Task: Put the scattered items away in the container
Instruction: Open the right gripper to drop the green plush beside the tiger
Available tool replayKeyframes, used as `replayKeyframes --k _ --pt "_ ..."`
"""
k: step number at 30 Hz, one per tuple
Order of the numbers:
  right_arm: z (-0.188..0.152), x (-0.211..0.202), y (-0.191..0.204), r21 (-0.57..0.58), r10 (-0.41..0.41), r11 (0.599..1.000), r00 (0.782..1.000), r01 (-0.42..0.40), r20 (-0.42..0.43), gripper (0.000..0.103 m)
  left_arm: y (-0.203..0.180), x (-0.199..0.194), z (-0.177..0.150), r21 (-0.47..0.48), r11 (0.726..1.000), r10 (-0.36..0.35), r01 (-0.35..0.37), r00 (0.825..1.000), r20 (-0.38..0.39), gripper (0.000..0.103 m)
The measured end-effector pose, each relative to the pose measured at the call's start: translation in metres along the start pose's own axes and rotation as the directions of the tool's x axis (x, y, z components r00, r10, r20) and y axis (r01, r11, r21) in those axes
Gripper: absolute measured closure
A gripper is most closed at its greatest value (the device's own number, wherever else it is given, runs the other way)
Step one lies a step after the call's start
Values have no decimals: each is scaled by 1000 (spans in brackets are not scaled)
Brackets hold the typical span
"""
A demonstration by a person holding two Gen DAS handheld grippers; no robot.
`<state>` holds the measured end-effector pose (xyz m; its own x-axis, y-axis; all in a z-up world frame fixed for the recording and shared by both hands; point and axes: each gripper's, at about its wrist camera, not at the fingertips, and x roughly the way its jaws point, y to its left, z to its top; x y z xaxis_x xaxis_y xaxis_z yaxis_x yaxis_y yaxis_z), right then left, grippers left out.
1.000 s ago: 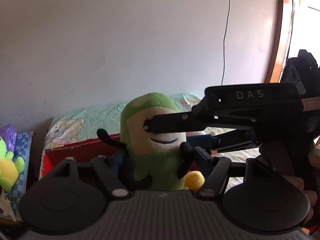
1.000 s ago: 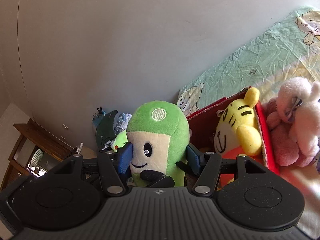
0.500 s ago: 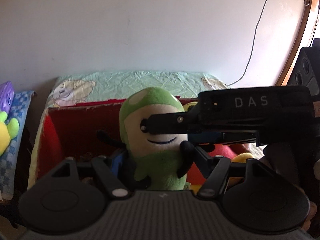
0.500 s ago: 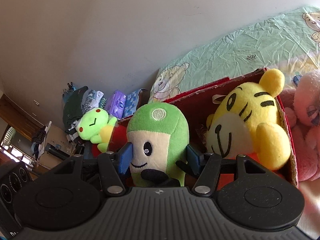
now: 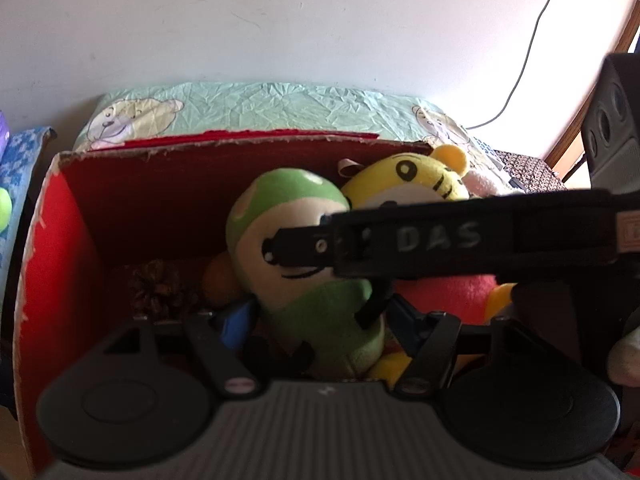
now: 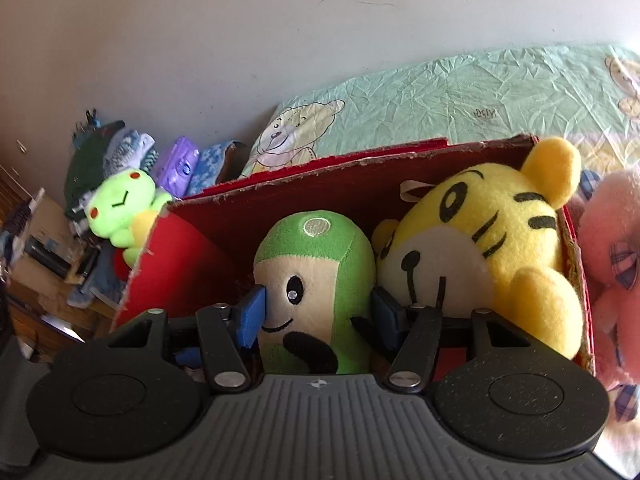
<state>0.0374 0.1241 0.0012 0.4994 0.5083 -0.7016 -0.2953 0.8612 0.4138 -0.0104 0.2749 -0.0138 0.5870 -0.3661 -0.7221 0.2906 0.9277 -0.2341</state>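
I have the green plush doll [image 6: 316, 280] clamped from both sides at once. The right tool [image 6: 316, 312] grips it at face height, one blue pad [image 6: 252, 314] pressed on its cheek and the other on the far side of its body. The left tool [image 5: 316, 324] is closed on its lower body, the blue pads sunk into the green fabric there. In the left wrist view the right tool [image 5: 440, 236] crosses in front of the doll's face as a dark bar, so the two tools meet the doll from different directions, the right one higher up.

The doll stands with its long axis roughly upright, head tipped a little toward the back wall of the red cardboard box [image 6: 224, 232]. It is already inside the box walls, between the red side wall and the yellow tiger plush [image 6: 496, 240], and it touches the tiger's face. A pine cone [image 5: 160, 288] and something orange [image 5: 218, 284] lie on the box floor beside it.

What matters for my next move, I judge, is that the free floor lies straight below the doll, so I want to let go with both tools without dragging it back up. I cannot tell whether its base already rests on the floor.

Outside the box, a lime-green frog plush [image 6: 120, 208] and a pink plush [image 6: 612, 264] are not yet in the box.
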Motion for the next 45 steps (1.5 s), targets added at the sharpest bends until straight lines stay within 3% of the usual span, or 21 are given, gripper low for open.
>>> replayKeyframes --k 5,15,18,21,24,31,35,45 --pt "4 3 2 -14 -21 1000 999 20 -25 42 2 0 5 46 999 8 -9 999 32 35" --pt "4 -14 0 13 -11 1000 1000 11 -4 41 -1 -2 5 45 999 -6 5 1000 29 33" --pt "2 -22 -2 26 -10 1000 1000 9 10 46 -1 -3 4 44 999 2 -3 1000 24 32" --pt "0 -22 -3 24 -37 999 999 37 -1 60 -1 -7 3 36 999 -11 10 1000 29 32" --pt "-2 -21 -9 62 -23 998 1000 23 -3 61 -4 -7 2 49 999 -9 8 1000 21 32" --pt "-5 -32 -6 58 -26 998 999 25 26 61 -13 -12 2 59 997 40 -41 999 21 32" --pt "-7 -41 -3 46 -25 999 999 23 47 61 -15 -17 6 53 995 86 -87 996 28 27" --pt "-19 -61 3 36 -28 999 997 26 78 61 -27 -18 2 44 980 194 -193 981 -20 27"
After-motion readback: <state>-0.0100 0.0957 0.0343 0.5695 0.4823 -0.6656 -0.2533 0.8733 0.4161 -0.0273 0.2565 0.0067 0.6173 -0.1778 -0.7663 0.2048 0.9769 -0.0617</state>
